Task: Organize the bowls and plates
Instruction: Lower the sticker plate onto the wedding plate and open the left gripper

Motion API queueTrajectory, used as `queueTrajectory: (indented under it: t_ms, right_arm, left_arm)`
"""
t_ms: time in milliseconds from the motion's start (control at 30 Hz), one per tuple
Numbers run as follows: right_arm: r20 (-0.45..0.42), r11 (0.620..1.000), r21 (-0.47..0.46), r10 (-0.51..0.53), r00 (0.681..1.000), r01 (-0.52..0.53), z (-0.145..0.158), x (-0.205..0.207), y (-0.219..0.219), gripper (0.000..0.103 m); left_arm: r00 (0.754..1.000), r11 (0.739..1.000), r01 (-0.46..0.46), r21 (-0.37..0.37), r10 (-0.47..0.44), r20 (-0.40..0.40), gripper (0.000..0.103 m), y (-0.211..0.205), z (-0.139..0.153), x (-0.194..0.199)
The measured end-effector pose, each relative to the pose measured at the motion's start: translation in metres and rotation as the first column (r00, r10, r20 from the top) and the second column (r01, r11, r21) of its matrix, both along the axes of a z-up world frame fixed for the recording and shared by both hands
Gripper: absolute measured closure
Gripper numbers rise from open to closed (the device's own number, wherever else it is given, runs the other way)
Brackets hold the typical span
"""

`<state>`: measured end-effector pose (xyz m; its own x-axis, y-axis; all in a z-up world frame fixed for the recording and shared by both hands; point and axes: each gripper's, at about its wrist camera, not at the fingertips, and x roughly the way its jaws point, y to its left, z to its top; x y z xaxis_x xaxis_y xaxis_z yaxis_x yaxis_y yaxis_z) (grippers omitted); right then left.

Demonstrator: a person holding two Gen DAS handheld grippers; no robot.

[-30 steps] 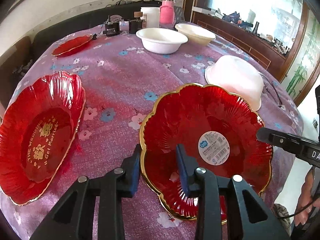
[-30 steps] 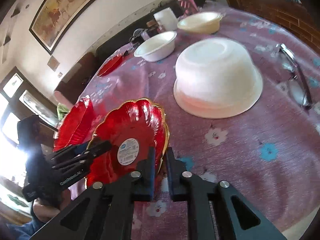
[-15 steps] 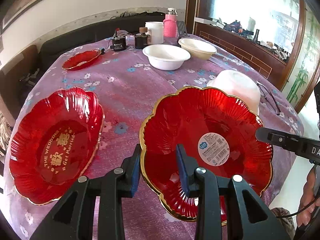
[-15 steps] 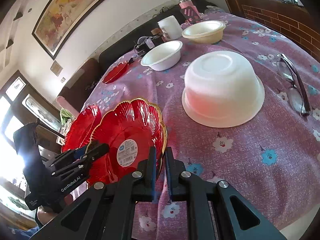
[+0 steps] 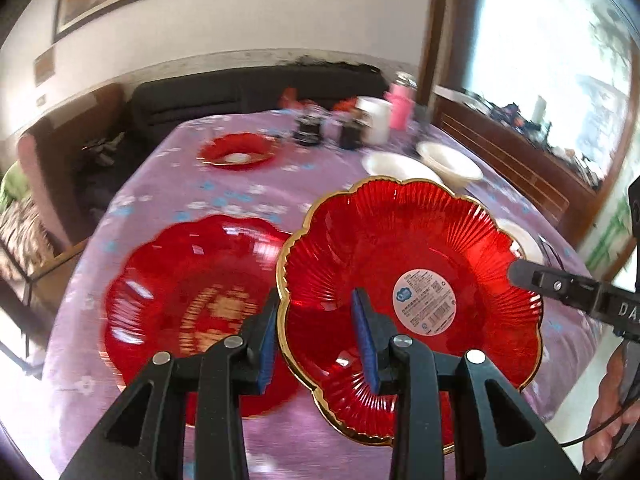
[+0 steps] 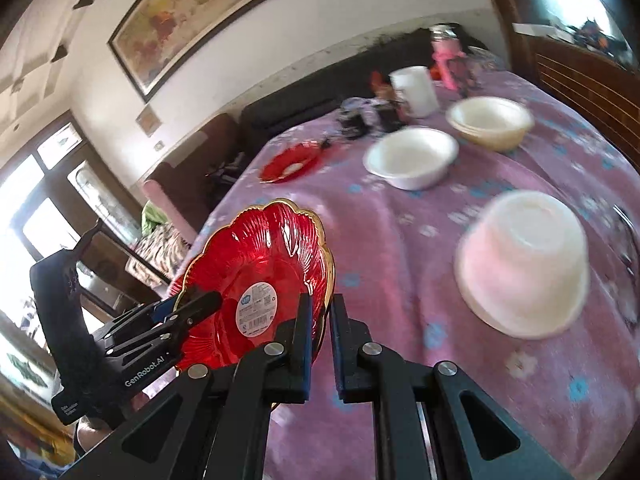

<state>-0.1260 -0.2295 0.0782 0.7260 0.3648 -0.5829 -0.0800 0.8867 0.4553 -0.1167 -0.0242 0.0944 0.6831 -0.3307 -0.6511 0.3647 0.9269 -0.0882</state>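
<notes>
- Your left gripper point(image 5: 320, 340) pinches the near rim of the red gold-edged plate point(image 5: 412, 296); one pad sits inside the dish, the other outside.
- Your right gripper point(image 6: 320, 340) is pressed nearly together on the opposite rim of that same plate (its tip enters the left view at the right edge).
- The plate is clear of the table point(image 6: 400, 240), above its near edge, and partly hides a second red plate point(image 5: 192, 304) lying flat below; that plate's gold lettering is too blurred to read.
- The held plate hides most of an upturned white bowl point(image 6: 524, 272) at the table's right side.
- Two upright bowls point(image 6: 412, 158) stand further back, and a small red plate point(image 5: 238, 150) near the far edge; the items behind it are smeared.
- The sticker text on the held plate is illegible.
</notes>
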Motion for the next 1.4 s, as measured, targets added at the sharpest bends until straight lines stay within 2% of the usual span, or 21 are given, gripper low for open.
queueTrajectory:
  t_ms: [300, 600, 833, 1167, 1300, 1400]
  right_arm:
    - [-0.073, 0.991, -0.007, 0.133, 0.988, -0.134, -0.019, 0.068, 0.072, 0.093]
    - [-0.159, 0.984, -0.034, 0.166, 0.973, -0.173, -0.047, 0.112, 0.107, 0.092]
    - [-0.2, 0.983, -0.03, 0.174, 0.964, -0.183, -0.06, 0.124, 0.116, 0.092]
    - [-0.212, 0.98, -0.041, 0.183, 0.96, -0.196, -0.062, 0.125, 0.122, 0.09]
    - [-0.215, 0.98, -0.021, 0.188, 0.958, -0.197, -0.06, 0.125, 0.119, 0.089]
    - [-0.201, 0.983, 0.002, 0.181, 0.963, -0.185, -0.057, 0.121, 0.113, 0.087]
  left_arm:
    - [0.984, 0.983, -0.176, -0.042, 0.175, -0.032, 0.071, 0.077, -0.002, 0.023]
    - [0.966, 0.968, -0.246, -0.051, 0.24, -0.1, 0.071, 0.105, -0.025, 0.052]
    - [0.955, 0.961, -0.27, -0.061, 0.258, -0.147, 0.071, 0.115, -0.041, 0.065]
    - [0.949, 0.957, -0.283, -0.07, 0.269, -0.162, 0.071, 0.12, -0.043, 0.069]
    - [0.949, 0.956, -0.287, -0.067, 0.274, -0.153, 0.063, 0.121, -0.041, 0.068]
    - [0.951, 0.955, -0.289, -0.071, 0.277, -0.137, 0.063, 0.121, -0.035, 0.065]
